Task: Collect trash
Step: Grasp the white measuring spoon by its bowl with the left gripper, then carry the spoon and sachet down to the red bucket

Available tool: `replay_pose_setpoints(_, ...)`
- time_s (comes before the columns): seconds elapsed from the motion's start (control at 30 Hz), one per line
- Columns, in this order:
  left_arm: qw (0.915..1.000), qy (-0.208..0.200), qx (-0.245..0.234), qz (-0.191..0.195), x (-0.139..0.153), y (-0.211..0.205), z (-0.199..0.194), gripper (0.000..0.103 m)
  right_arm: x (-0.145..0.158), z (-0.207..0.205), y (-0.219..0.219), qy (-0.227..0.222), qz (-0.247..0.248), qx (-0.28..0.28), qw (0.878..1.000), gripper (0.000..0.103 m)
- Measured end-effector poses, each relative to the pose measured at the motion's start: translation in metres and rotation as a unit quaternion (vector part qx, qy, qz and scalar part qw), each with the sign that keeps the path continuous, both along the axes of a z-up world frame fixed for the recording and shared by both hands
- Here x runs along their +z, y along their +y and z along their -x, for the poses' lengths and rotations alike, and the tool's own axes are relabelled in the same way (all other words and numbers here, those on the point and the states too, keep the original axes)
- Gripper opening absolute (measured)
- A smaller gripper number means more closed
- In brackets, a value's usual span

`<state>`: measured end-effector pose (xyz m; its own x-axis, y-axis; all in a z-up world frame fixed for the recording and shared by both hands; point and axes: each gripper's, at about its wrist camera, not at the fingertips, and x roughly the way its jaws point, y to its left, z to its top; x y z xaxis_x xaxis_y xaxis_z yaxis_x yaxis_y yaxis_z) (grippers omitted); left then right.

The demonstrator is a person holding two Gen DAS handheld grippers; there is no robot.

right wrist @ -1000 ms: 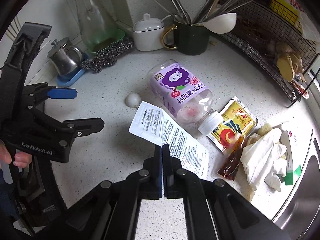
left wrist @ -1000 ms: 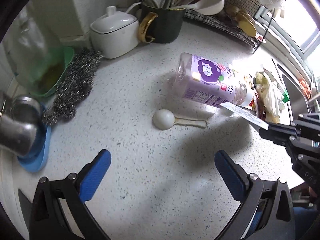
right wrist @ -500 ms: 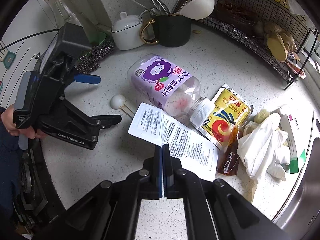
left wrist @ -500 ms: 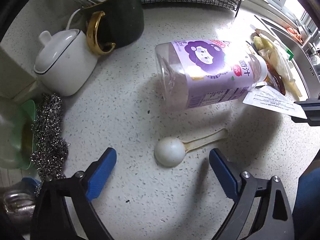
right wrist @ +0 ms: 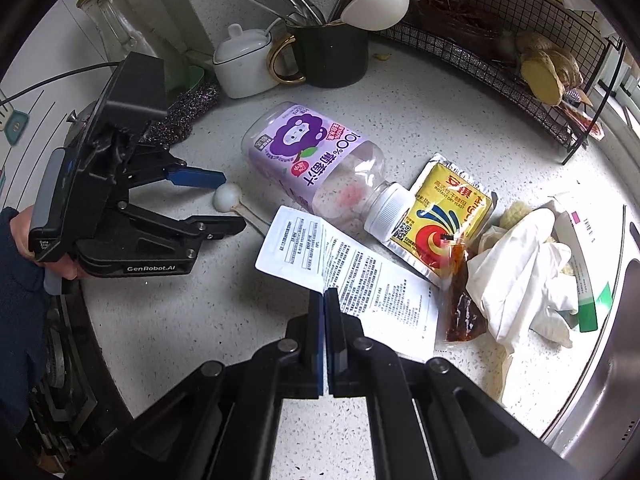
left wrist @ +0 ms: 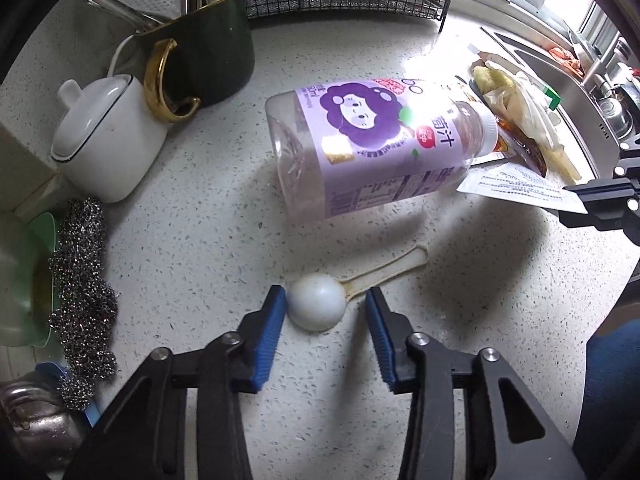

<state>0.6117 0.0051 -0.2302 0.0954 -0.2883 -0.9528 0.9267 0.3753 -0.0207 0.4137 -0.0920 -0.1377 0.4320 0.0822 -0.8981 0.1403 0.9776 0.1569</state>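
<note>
A small white plastic spoon (left wrist: 320,306) lies on the speckled counter; it also shows in the right wrist view (right wrist: 229,199). My left gripper (left wrist: 325,302) is open, its blue fingers straddling the spoon's bowl, the left pad nearly touching. My right gripper (right wrist: 325,300) is shut on a printed paper leaflet (right wrist: 344,270) and holds it above the counter. An empty purple juice bottle (left wrist: 376,148) lies on its side behind the spoon. A yellow yeast packet (right wrist: 444,208), a brown sauce sachet (right wrist: 460,308) and crumpled white wrapping (right wrist: 524,276) lie to the right.
A dark green utensil mug (left wrist: 208,56), a white lidded pot (left wrist: 104,136) and steel wool (left wrist: 84,296) stand at the back left. A black wire rack (right wrist: 520,60) runs along the back right. The sink (right wrist: 608,360) is at the far right.
My left gripper has moved forward and down to the spoon, and its jaws have narrowed around the bowl. My right gripper still holds the leaflet in about the same place.
</note>
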Motion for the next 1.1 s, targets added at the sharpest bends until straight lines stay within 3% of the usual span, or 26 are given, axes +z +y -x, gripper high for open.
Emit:
replay_pose_setpoints(0.33, 0.9989, 0.027, 0.038, -0.009, 0.005, 0.020, 0.015, 0.028, -0.001, 0.006, 0.006, -0.003, 0.005, 0.000, 1.000, 0.000)
replay_pose_setpoints(0.6, 0.9978, 0.031, 0.058, 0.011, 0.040, 0.047, 0.044, 0.028, 0.010, 0.016, 0.013, -0.016, 0.012, 0.006, 1.000, 0.000)
replay_pose_setpoints(0.7, 0.9962, 0.027, 0.083, -0.010, 0.052, 0.053, 0.054, 0.028, 0.018, 0.025, 0.014, -0.022, 0.013, 0.013, 1.000, 0.000)
replay_pose_setpoints(0.93, 0.9899, 0.029, 0.139, -0.001, 0.093, 0.085, 0.090, 0.028, 0.034, 0.046, 0.022, -0.045, 0.005, 0.057, 0.997, 0.000)
replay_pose_setpoints(1.1, 0.9803, 0.004, 0.197, -0.012, 0.109, 0.083, 0.128, 0.028, 0.045, 0.070, 0.032, -0.067, 0.000, 0.114, 0.991, 0.000)
